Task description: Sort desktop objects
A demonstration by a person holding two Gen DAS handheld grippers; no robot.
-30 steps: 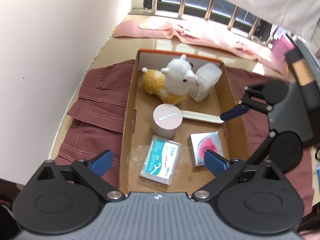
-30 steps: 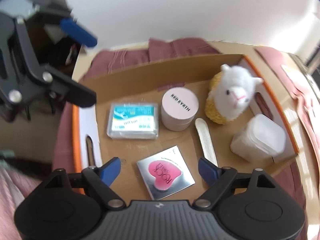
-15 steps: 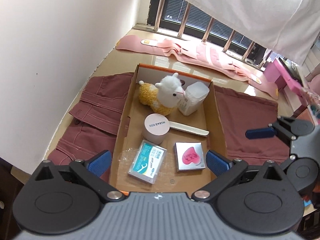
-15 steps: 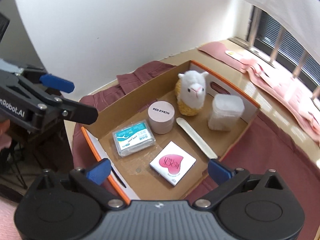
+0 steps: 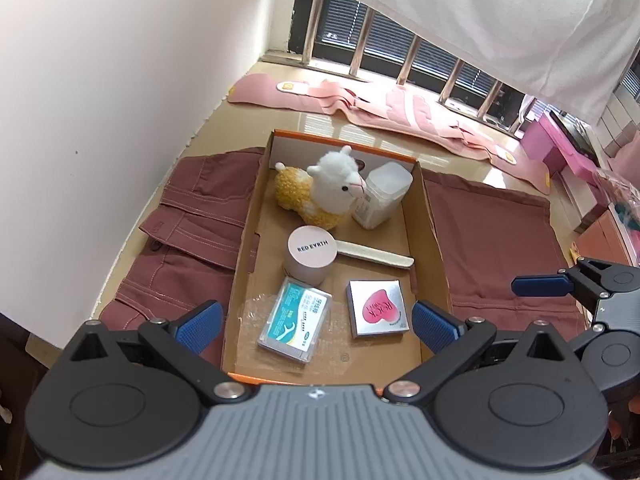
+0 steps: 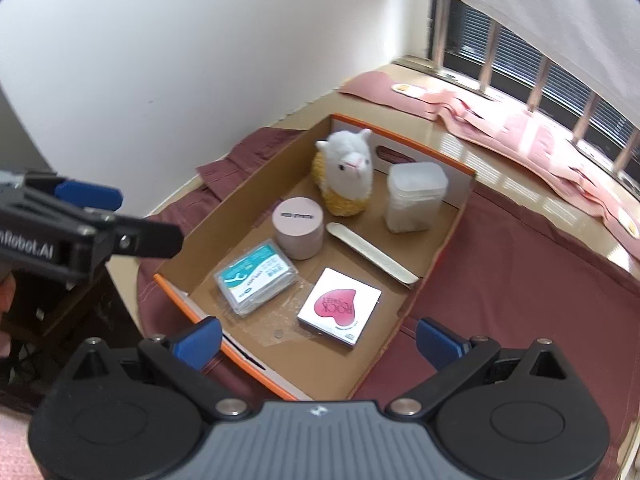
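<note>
A shallow cardboard box [image 5: 434,248] [image 6: 248,188] with orange edges lies on the desk. Inside it are a plush alpaca [image 5: 324,190] [image 6: 346,170], a frosted plastic jar [image 5: 382,194] [image 6: 414,196], a pink round tin [image 5: 311,250] [image 6: 298,226], a nail file [image 5: 376,256] [image 6: 372,254], a floss-pick case [image 5: 296,322] [image 6: 256,276] and a silver box with a pink heart [image 5: 378,308] [image 6: 340,306]. My left gripper [image 5: 316,324] hangs open above the box's near end, empty. Above the box's near corner my right gripper [image 6: 318,340] is open too, nothing between its fingers.
A dark red garment [image 5: 188,224] [image 6: 512,280] is spread under the box on both sides. Pink cloth strips [image 5: 400,110] lie along the barred window. A white wall runs close on the left. Pink boxes [image 5: 560,148] stand at the far right.
Both grippers have pulled back and up from the box, so it looks smaller. The right gripper rolled and moved off to the right, and its jaws spread wider. The items in the box have not moved.
</note>
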